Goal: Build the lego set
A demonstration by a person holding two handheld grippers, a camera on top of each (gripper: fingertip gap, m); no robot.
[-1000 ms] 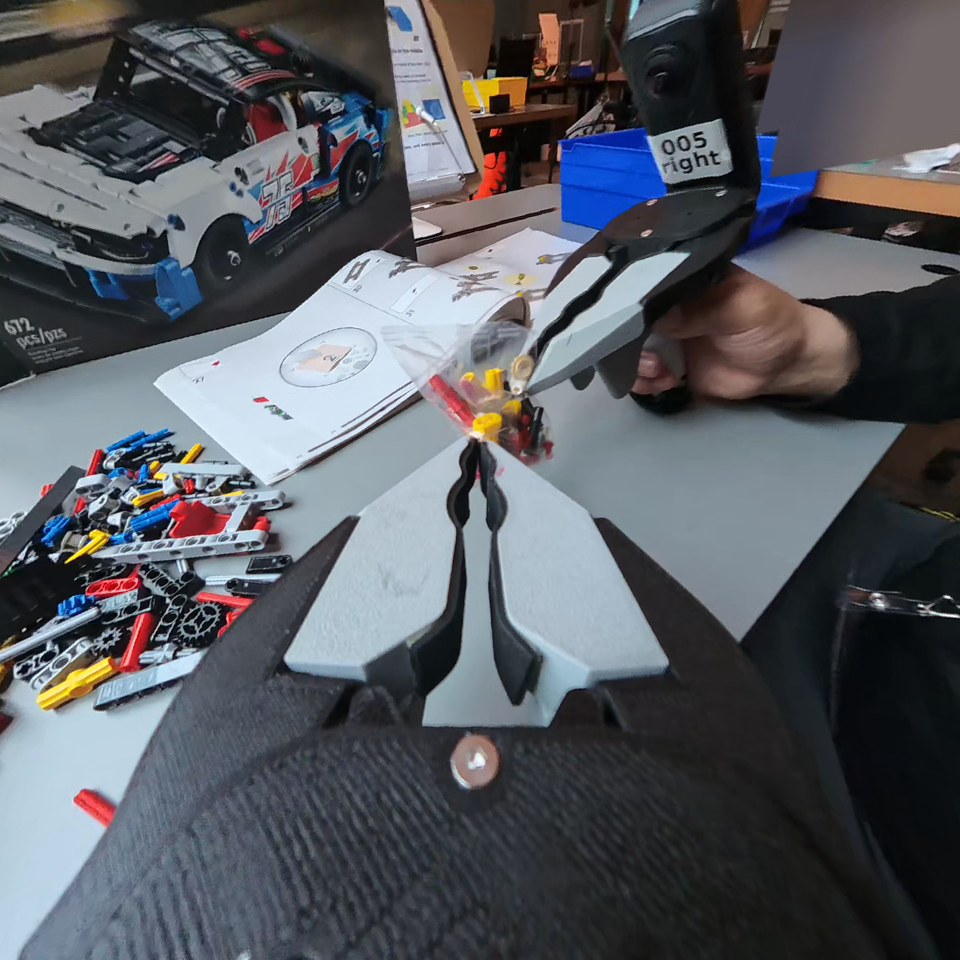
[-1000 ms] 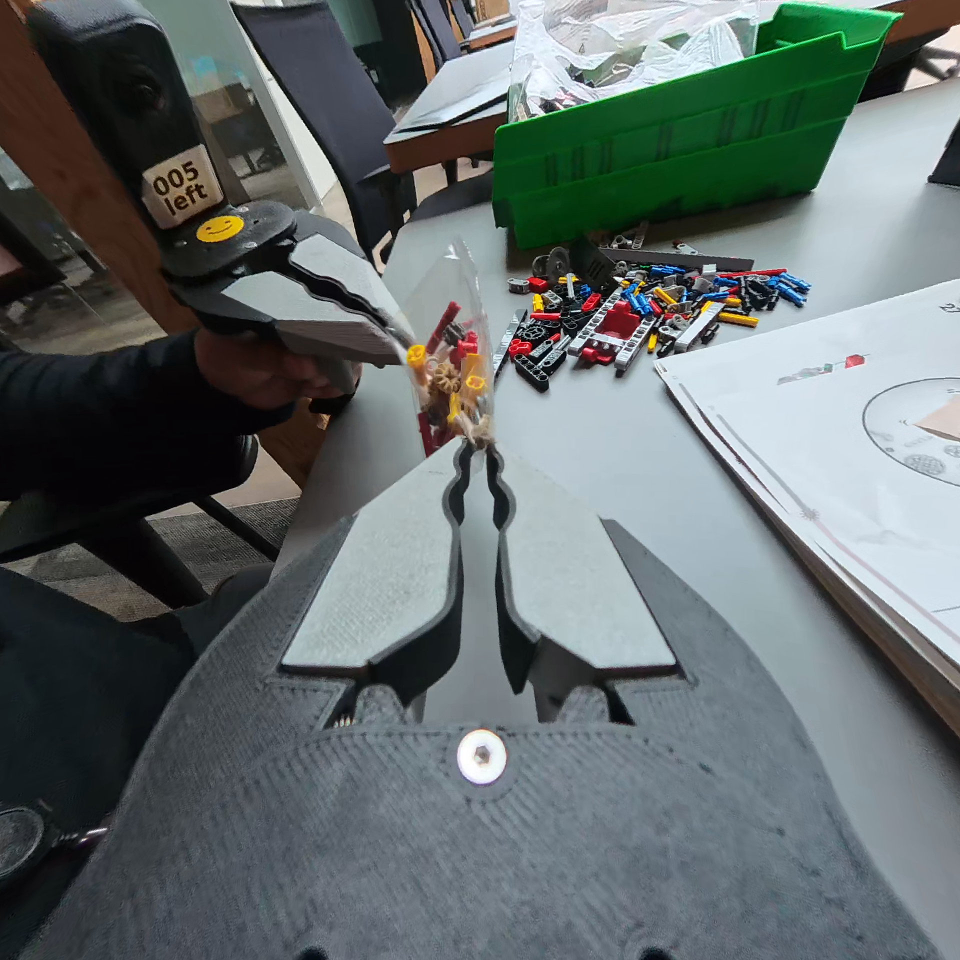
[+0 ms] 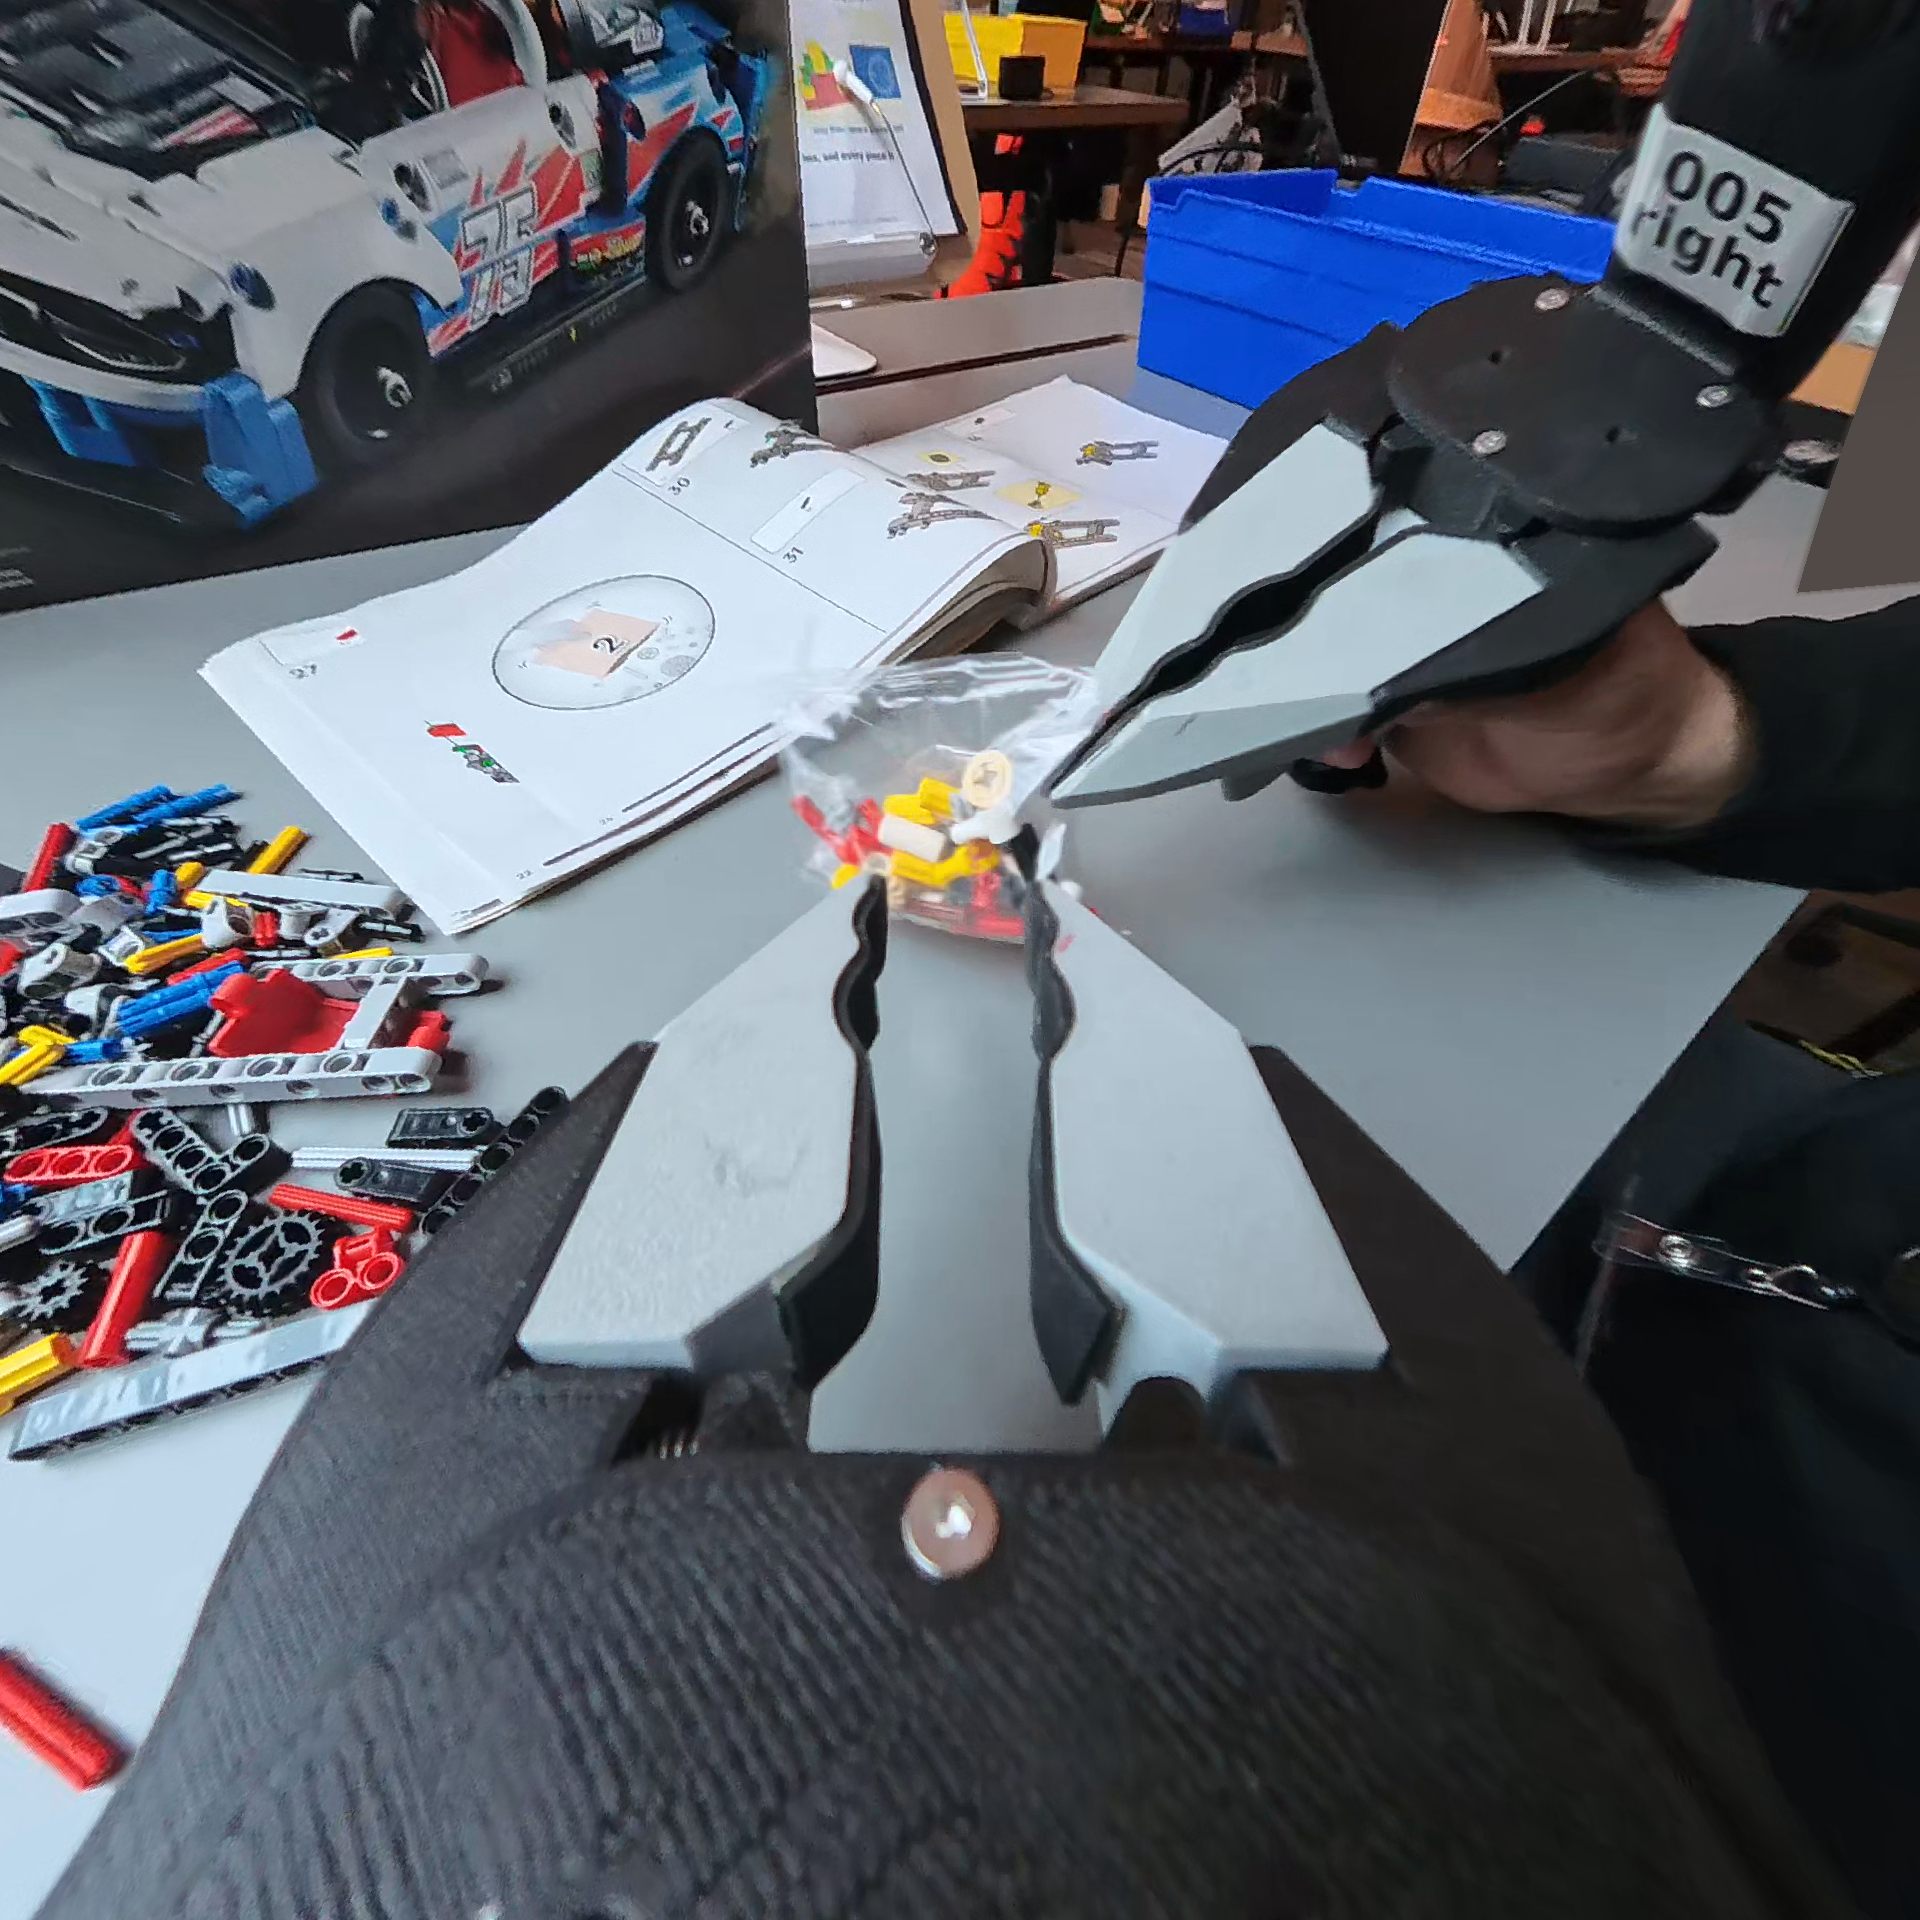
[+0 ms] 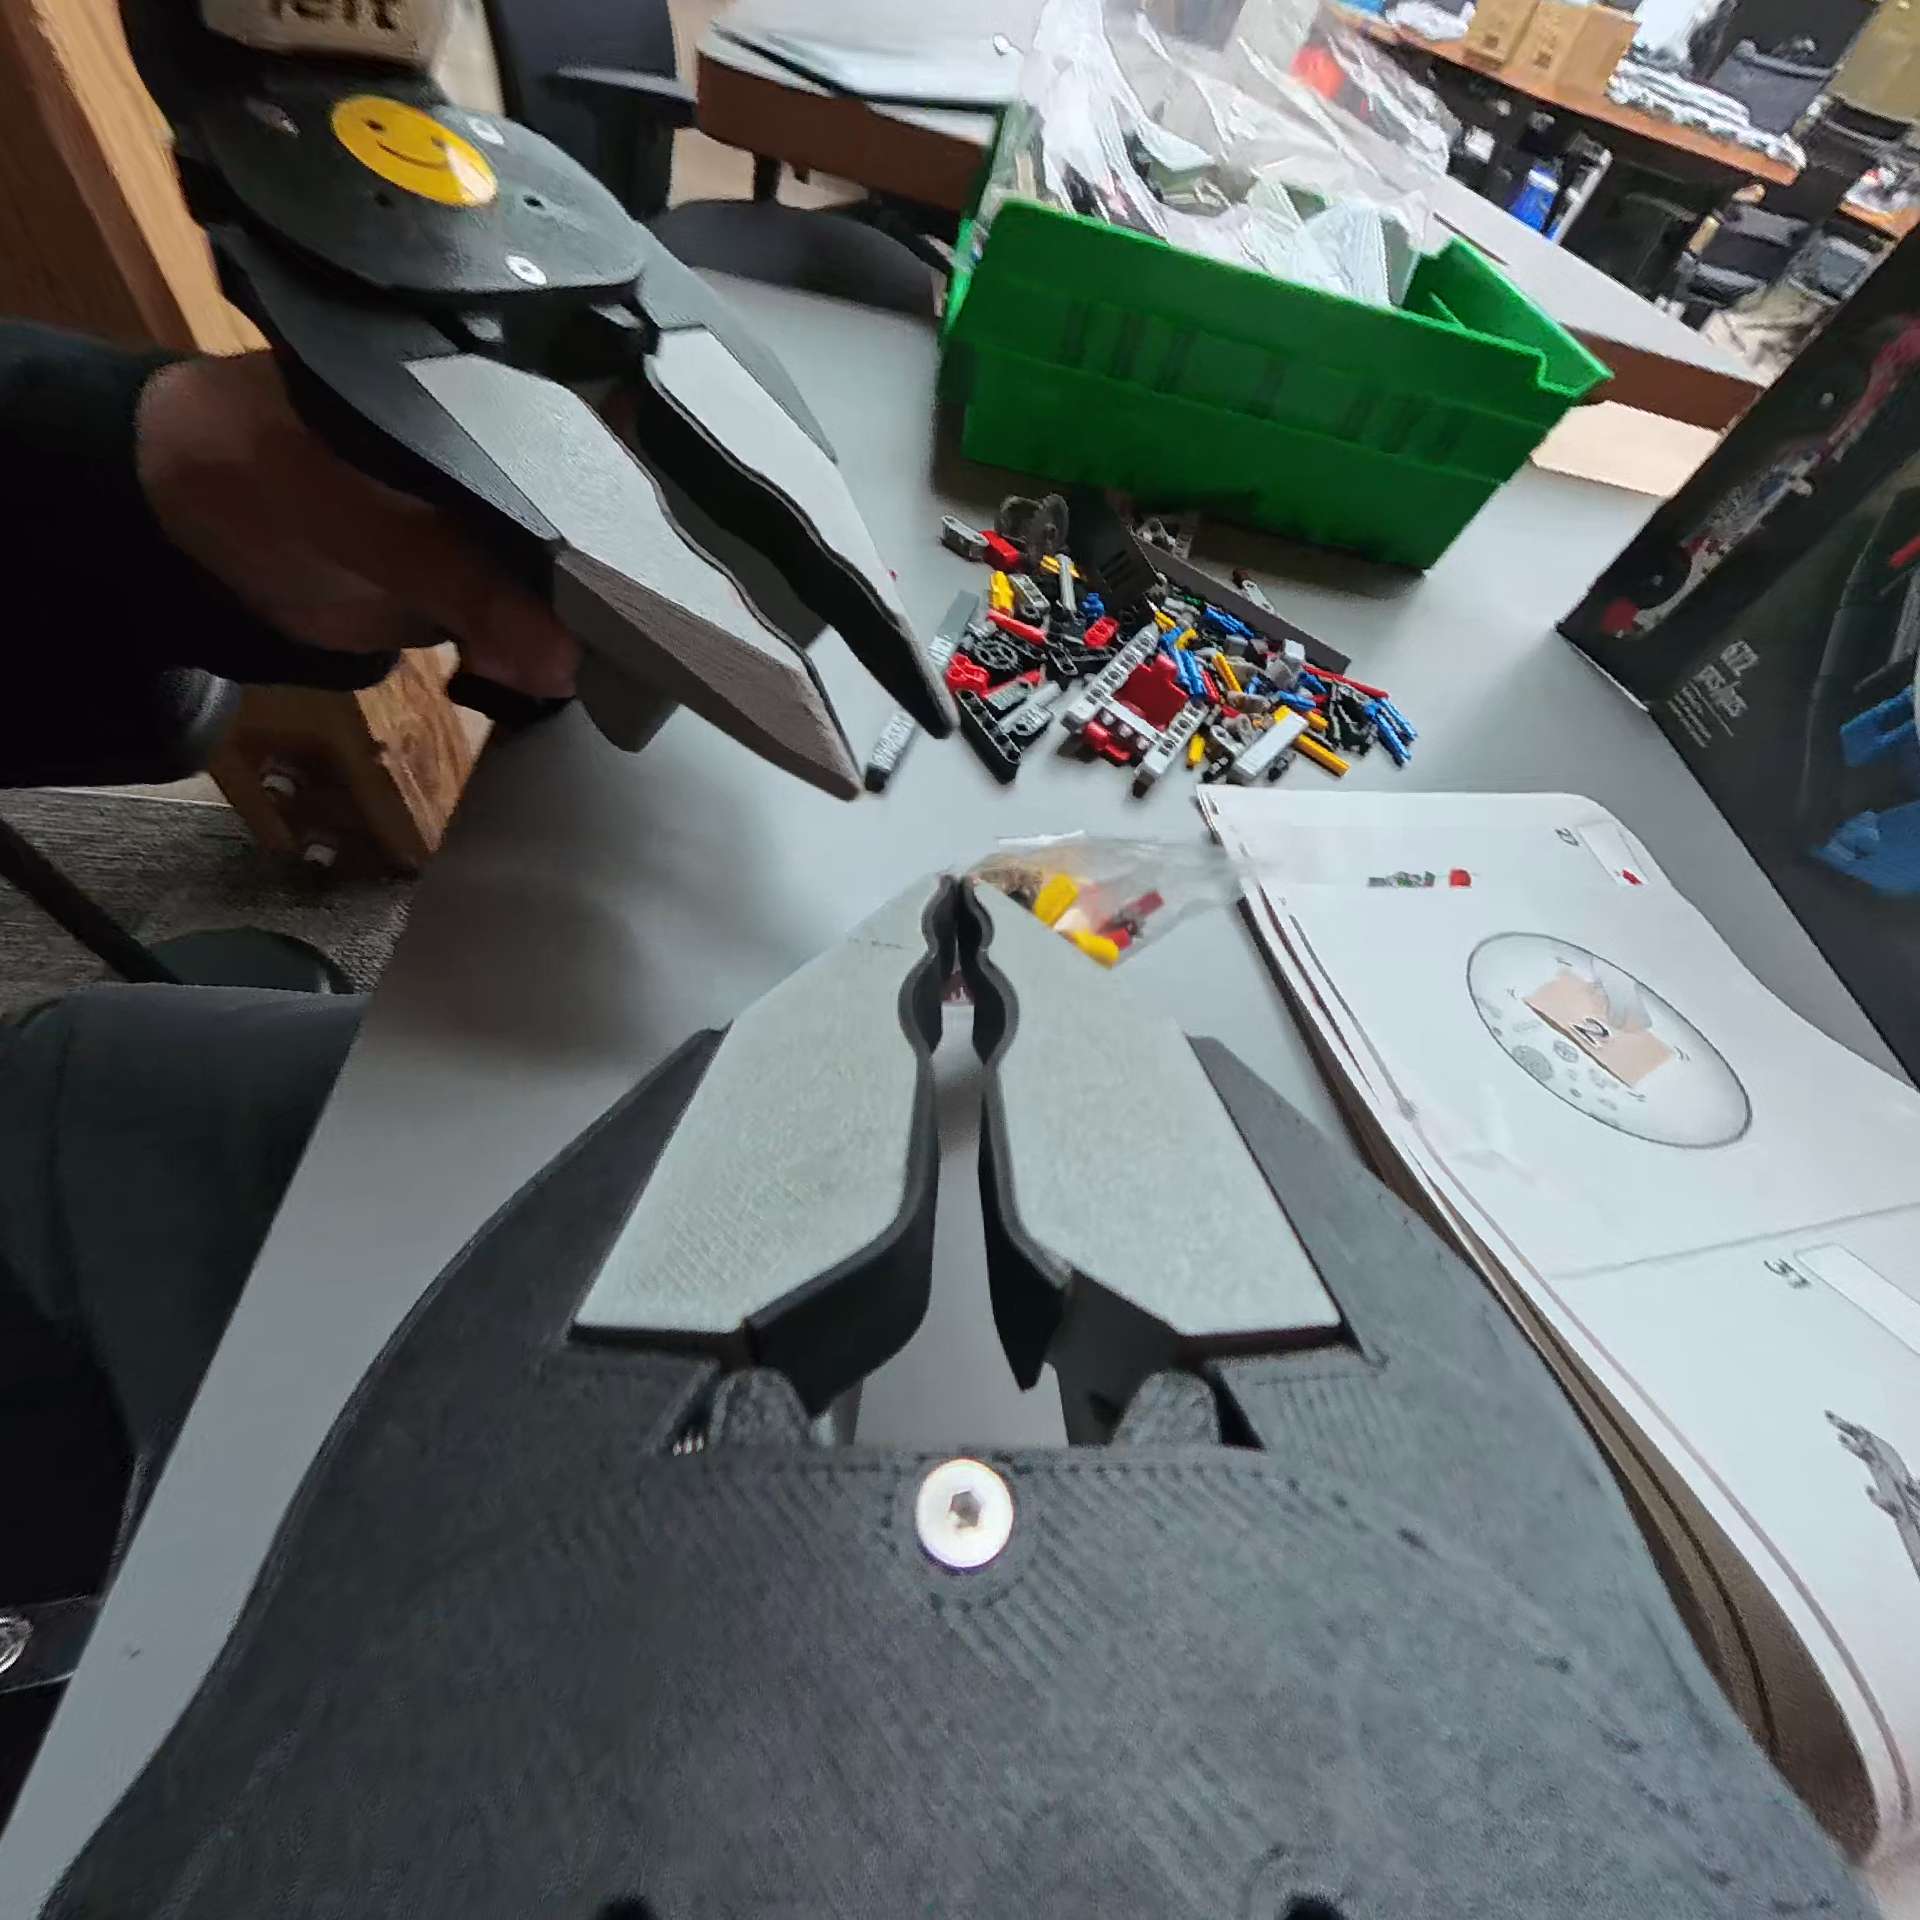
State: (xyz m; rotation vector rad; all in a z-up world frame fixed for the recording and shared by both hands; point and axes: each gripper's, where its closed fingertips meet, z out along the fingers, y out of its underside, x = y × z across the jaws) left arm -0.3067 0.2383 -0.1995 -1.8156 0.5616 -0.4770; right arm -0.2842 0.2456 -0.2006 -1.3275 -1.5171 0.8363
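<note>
Clear bag (image 3: 925,790) of small red and yellow pieces, crumpled.

Our left gripper (image 3: 951,904) is spread open just short of the clear bag of small parts (image 3: 930,800). Our right gripper (image 3: 1060,790) pinches the bag's far-right corner. Left of the bag lie the loose pieces (image 3: 197,1081), behind it the open instruction booklet (image 3: 665,623)
</note>
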